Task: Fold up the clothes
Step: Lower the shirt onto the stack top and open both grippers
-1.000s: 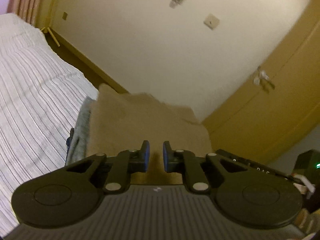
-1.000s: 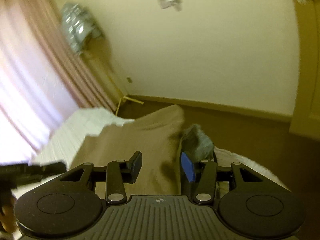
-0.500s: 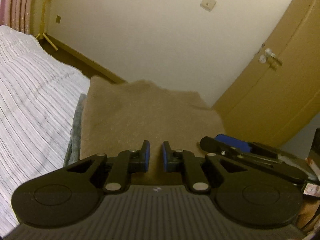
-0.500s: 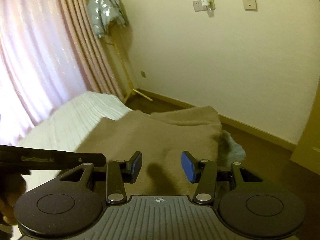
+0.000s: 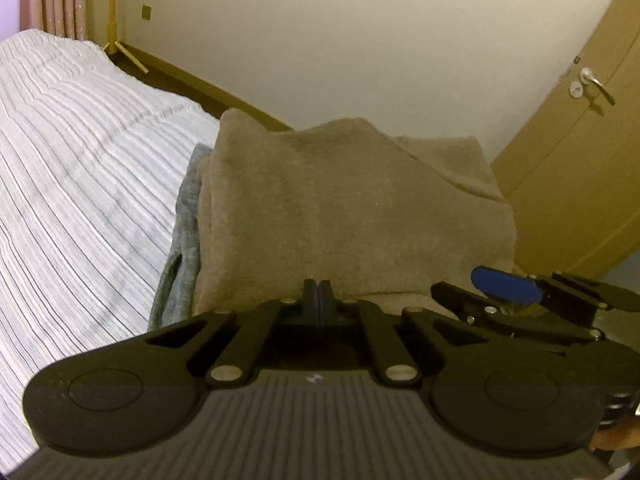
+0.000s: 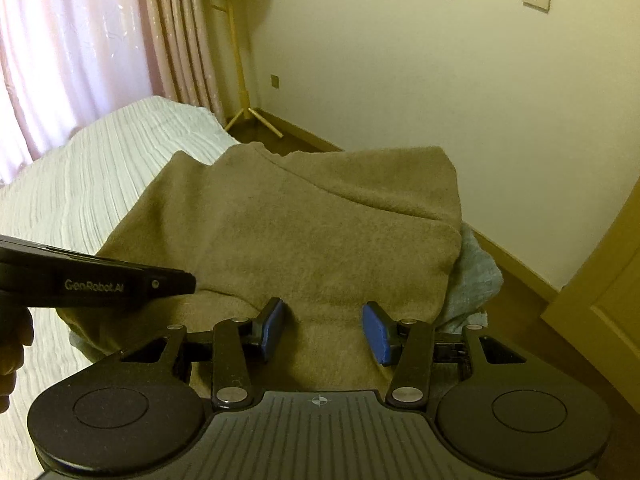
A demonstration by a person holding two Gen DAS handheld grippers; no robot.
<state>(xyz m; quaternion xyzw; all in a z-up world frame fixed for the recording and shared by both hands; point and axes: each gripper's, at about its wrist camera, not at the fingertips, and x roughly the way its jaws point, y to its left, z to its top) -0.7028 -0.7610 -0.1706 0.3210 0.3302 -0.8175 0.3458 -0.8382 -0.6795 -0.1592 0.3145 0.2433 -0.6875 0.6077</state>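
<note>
A folded brown fleece garment point(image 5: 352, 208) point(image 6: 304, 232) lies on the bed, on top of a grey garment point(image 5: 181, 240) point(image 6: 474, 276) that sticks out at its side. My left gripper point(image 5: 319, 300) sits at the brown garment's near fold edge with its blue pads pressed together; no cloth shows between them. From the right wrist view its body point(image 6: 100, 284) reaches in from the left over that edge. My right gripper point(image 6: 323, 330) is open just above the brown garment's near part. Its blue pad point(image 5: 504, 283) also shows in the left wrist view.
The bed has a white striped cover point(image 5: 80, 184) point(image 6: 104, 168). A wooden door point(image 5: 580, 168) stands on the right. Pink curtains point(image 6: 80, 40) and a coat stand point(image 6: 240, 80) are at the back left. A hand point(image 6: 12, 344) holds the left gripper.
The left gripper's fingers have gone from slightly apart to fully together. Both cameras have tipped down towards the brown garment. The right gripper has stayed open.
</note>
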